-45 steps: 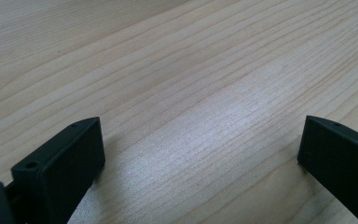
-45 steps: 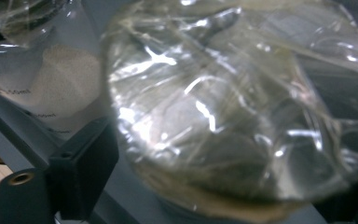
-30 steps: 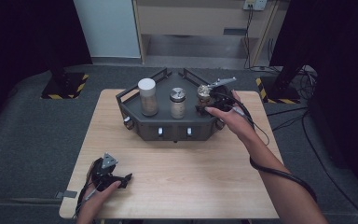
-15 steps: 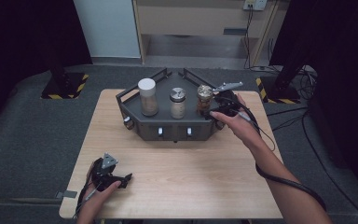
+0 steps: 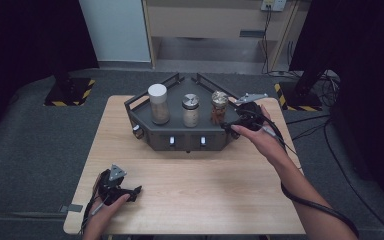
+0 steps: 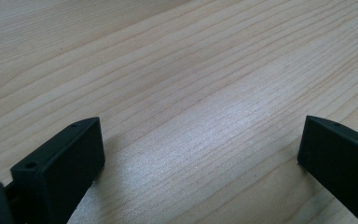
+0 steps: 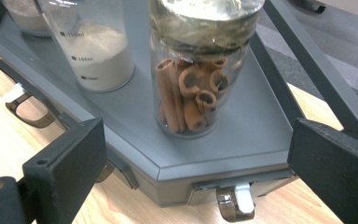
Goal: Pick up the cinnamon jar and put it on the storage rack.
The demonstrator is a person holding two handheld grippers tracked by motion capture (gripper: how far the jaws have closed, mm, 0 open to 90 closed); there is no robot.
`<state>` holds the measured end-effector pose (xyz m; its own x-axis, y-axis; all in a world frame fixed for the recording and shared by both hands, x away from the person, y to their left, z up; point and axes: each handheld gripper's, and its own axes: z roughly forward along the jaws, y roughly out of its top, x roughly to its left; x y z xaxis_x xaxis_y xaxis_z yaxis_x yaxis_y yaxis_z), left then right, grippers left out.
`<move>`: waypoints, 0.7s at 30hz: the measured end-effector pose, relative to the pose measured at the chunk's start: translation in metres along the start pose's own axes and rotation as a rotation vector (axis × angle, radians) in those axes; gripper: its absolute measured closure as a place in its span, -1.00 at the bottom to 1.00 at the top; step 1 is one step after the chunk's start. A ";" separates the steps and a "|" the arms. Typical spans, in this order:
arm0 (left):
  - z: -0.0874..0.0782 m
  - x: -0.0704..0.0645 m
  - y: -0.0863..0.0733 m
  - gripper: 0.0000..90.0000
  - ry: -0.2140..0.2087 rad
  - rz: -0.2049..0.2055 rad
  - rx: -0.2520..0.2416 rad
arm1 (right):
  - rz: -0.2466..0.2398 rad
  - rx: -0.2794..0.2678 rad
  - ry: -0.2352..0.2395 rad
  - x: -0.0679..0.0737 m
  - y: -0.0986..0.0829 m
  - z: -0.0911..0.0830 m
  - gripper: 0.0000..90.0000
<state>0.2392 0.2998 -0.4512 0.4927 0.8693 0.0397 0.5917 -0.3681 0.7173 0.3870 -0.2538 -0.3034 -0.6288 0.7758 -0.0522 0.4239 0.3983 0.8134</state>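
Note:
A dark grey angular tray [image 5: 145, 122] stands at the back middle of the wooden table [image 5: 205, 195]. On it are a white-lidded jar [image 5: 158, 104], a metal-lidded jar of pale powder [image 5: 190, 111] [image 7: 100, 51] and a jar of cinnamon sticks [image 5: 219, 106] [image 7: 193, 88]. My right gripper [image 5: 228, 126] [image 7: 196, 163] is open just in front of the tray's right corner, its jaws apart and clear of the cinnamon jar. My left gripper [image 5: 130, 192] [image 6: 200, 154] rests open on bare wood at the front left with nothing between its jaws.
Small hooks and white tabs [image 7: 235, 205] hang from the tray's front edge [image 5: 187, 142]. Rails [image 7: 317, 74] rise at the tray's back. A grey floor and black stands with striped bases [image 5: 67, 92] surround the table. Cables [image 5: 320, 205] trail from the right hand.
The right gripper has drawn back from the cinnamon jar toward the tray's front right corner. The left gripper has stayed where it was.

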 end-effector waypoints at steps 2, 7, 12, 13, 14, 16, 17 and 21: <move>0.000 0.000 0.000 -1.00 0.000 0.000 0.000 | 0.003 0.001 -0.001 -0.001 -0.002 -0.002 -0.90; 0.000 0.000 0.000 -1.00 0.001 -0.001 0.000 | 0.007 0.004 -0.002 -0.003 -0.007 -0.005 -0.90; 0.000 0.000 0.000 -1.00 0.000 -0.001 0.000 | 0.016 0.003 0.003 -0.001 -0.010 -0.008 -0.90; 0.000 0.000 0.000 -1.00 0.000 -0.001 0.000 | 0.013 0.003 0.004 -0.001 -0.011 -0.008 -0.90; 0.000 0.000 0.000 -1.00 0.000 -0.001 0.000 | 0.011 0.001 0.005 0.000 -0.012 -0.008 -0.90; 0.000 0.000 0.000 -1.00 0.000 0.000 0.000 | 0.013 0.002 0.010 0.000 -0.013 -0.008 -0.90; 0.000 0.000 0.000 -1.00 0.000 0.000 0.000 | 0.015 0.003 0.011 0.000 -0.014 -0.007 -0.90; 0.000 0.000 0.000 -1.00 0.001 0.000 0.000 | 0.023 0.006 0.014 -0.001 -0.020 -0.006 -0.90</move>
<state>0.2391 0.2997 -0.4512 0.4920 0.8697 0.0400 0.5917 -0.3677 0.7174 0.3748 -0.2657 -0.3161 -0.6275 0.7782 -0.0252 0.4427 0.3833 0.8106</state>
